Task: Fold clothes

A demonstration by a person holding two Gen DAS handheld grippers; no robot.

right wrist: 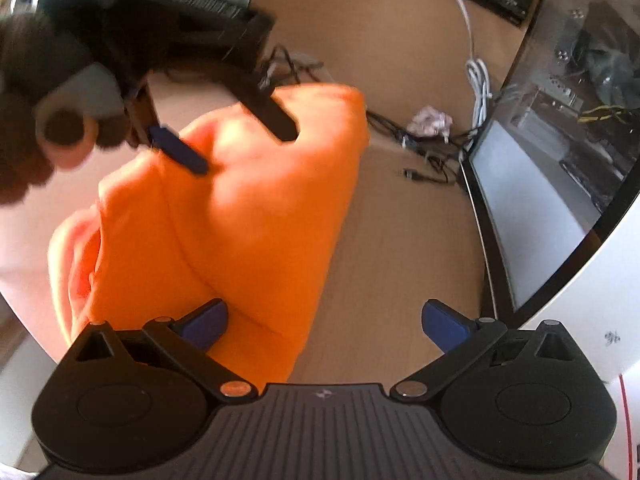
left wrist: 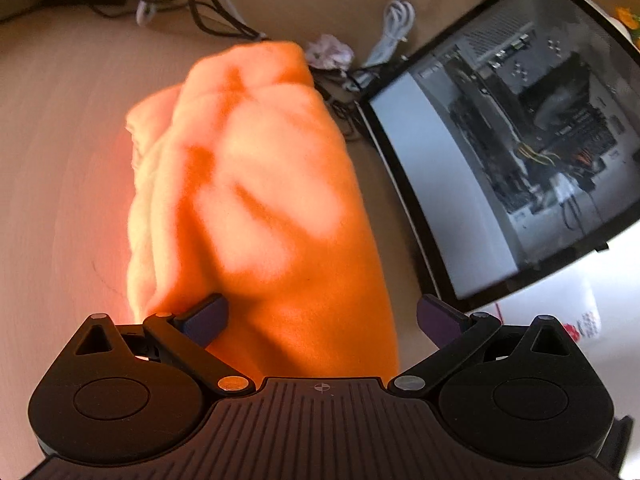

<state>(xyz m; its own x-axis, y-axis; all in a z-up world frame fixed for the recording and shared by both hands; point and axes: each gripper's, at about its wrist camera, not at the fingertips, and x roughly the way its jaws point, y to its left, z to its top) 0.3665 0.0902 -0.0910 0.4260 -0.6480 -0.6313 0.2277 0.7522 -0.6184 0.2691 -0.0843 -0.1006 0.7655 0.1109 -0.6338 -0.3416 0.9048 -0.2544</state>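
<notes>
1. Orange garment (left wrist: 256,184) lies bunched on the pale wooden table (left wrist: 60,152), left of centre, blurred in both views.
2. Left gripper (left wrist: 322,320): jaws spread wide. The cloth fills the gap; the left pad (left wrist: 206,320) touches a fold, the right pad stands clear of the cloth's edge. Nothing clamped.
3. Right gripper (right wrist: 324,324): jaws wide too. The cloth's near corner reaches the left pad (right wrist: 204,326); bare table lies between the pads.
4. Glass-sided computer case (left wrist: 520,152) stands at the right, cables (left wrist: 392,28) at the far edge.
5. Only the right wrist view shows the left gripper from outside, over the garment's far-left part, with a hand (right wrist: 36,92) holding it.
</notes>
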